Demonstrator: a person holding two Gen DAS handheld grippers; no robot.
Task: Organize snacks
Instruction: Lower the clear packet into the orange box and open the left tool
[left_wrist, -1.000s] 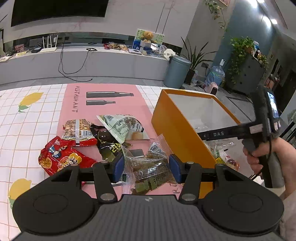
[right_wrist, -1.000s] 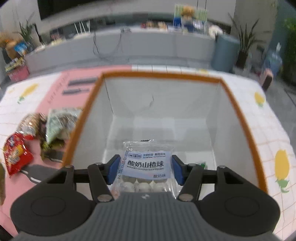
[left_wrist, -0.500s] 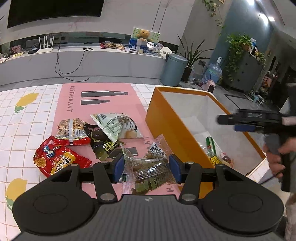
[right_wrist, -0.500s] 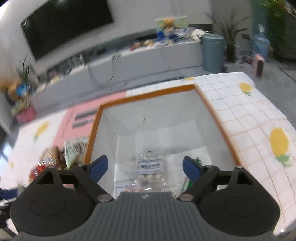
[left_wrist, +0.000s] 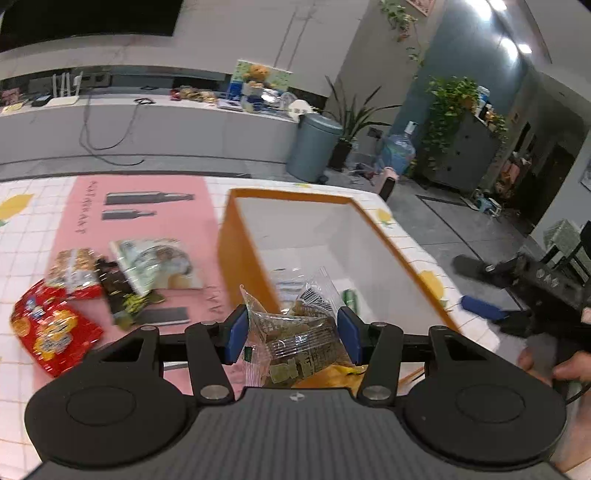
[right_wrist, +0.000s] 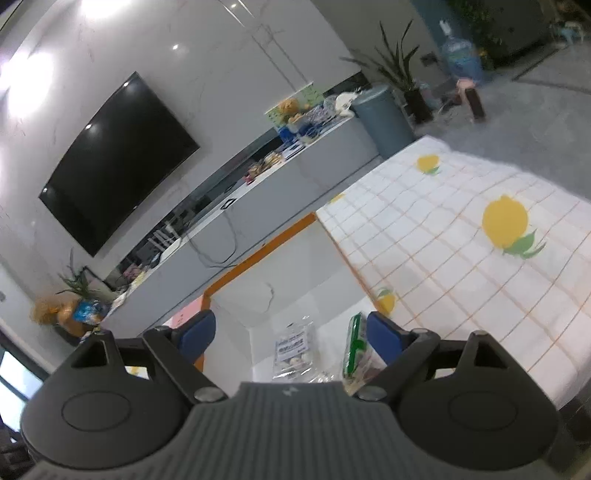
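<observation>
The left tool is gripping a clear snack packet over the near rim of the orange box. The right tool is standing wide with nothing between its jaws, which have just been opening, above 2 packets lying in the box. Other snacks are lying on the counter.
</observation>
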